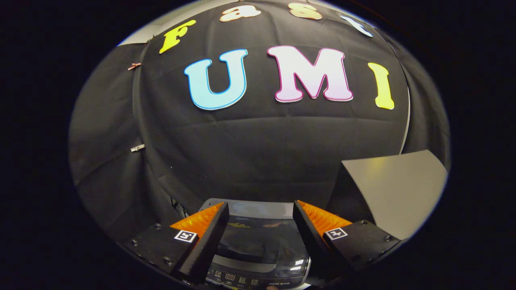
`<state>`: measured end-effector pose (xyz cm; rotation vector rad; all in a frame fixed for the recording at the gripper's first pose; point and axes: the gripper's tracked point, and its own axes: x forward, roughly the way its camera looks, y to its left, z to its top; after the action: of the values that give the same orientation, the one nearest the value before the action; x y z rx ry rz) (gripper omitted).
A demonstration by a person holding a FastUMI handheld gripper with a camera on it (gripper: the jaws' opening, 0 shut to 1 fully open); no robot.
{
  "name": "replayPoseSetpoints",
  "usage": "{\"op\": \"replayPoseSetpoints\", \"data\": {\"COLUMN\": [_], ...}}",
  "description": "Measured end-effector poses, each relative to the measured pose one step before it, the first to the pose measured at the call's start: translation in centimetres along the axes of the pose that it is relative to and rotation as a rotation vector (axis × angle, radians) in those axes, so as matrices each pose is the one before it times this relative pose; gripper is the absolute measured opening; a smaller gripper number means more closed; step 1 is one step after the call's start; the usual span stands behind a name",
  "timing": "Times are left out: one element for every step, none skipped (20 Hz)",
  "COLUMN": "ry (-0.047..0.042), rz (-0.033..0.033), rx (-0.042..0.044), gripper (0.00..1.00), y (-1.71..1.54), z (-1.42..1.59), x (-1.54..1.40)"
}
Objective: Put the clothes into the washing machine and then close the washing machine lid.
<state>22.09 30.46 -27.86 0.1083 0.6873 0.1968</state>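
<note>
A top-loading washing machine (258, 241) sits low between and just beyond my fingers. Its dark glossy lid (260, 235) lies flat and shut, with a strip of buttons and a small display (242, 278) along the near edge. My gripper (261, 211) hovers above the machine, open, with nothing between its fingers. The two fingertips stand about as far apart as the lid is wide.
The booth's black cloth wall (258, 153) rises right behind the machine. A grey tabletop (397, 189) lies to the right of the machine, beyond the right finger. Small metal clips (137, 148) hold the cloth at the left.
</note>
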Motion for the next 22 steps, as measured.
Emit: {"op": "replayPoseSetpoints", "data": {"ry": [-0.02504, -0.02422, -0.02893, -0.02940, -0.02635, -0.02363, -0.02205, -0.02208, -0.02365, -0.01944, -0.02105, -0.02217, -0.01846, -0.01958, -0.02092, -0.01905, -0.01532, -0.01168, -0.01112, -0.00905, -0.01208, -0.01495], "rz": [0.00588, 0.00678, 0.00720, 0.00781, 0.00678, 0.00602, 0.00566, 0.00571, 0.00710, 0.00524, 0.00323, 0.00191, 0.00170, 0.00184, 0.00086, -0.00550, -0.00102, -0.00232, -0.00384, -0.00043, -0.00238, -0.00760], "rx": [-0.00730, -0.00767, -0.00877, -0.00867, -0.00649, -0.00520, -0.00478, -0.00460, -0.00425, -0.00266, -0.00191, -0.00101, 0.00039, 0.00146, -0.00137, -0.00597, -0.00456, -0.00133, -0.00221, -0.00054, 0.00056, -0.00169], "gripper": [0.99, 0.99, 0.99, 0.99, 0.99, 0.99, 0.99, 0.99, 0.99, 0.99, 0.99, 0.99, 0.99, 0.99, 0.98, 0.98, 0.99, 0.98, 0.98, 0.98, 0.98, 0.98], "y": [-0.009, -0.015, -0.051, 0.059, -0.059, -0.064, -0.210, -0.133, -0.148, -0.187, -0.287, -0.475, -0.450, -0.412, -0.439, -0.425, -0.433, -0.499, -0.546, -0.537, -0.469, -0.595], "z": [0.847, 0.859, 0.941, 1.140, 1.021, 0.955, 0.836, 0.870, 0.966, 0.764, 0.823, 0.916, 0.743, 0.846, 0.792, 0.679, 0.607, 0.553, 0.377, 0.531, 0.446, 0.712], "x": [-0.829, -0.962, -0.918, -1.057, -0.967, -0.928, -0.914, -1.084, -1.124, -0.947, -0.878, -1.053, -0.864, -0.884, -0.856, -0.862, -0.760, -0.746, -0.568, -0.938, -0.790, -0.889]}}
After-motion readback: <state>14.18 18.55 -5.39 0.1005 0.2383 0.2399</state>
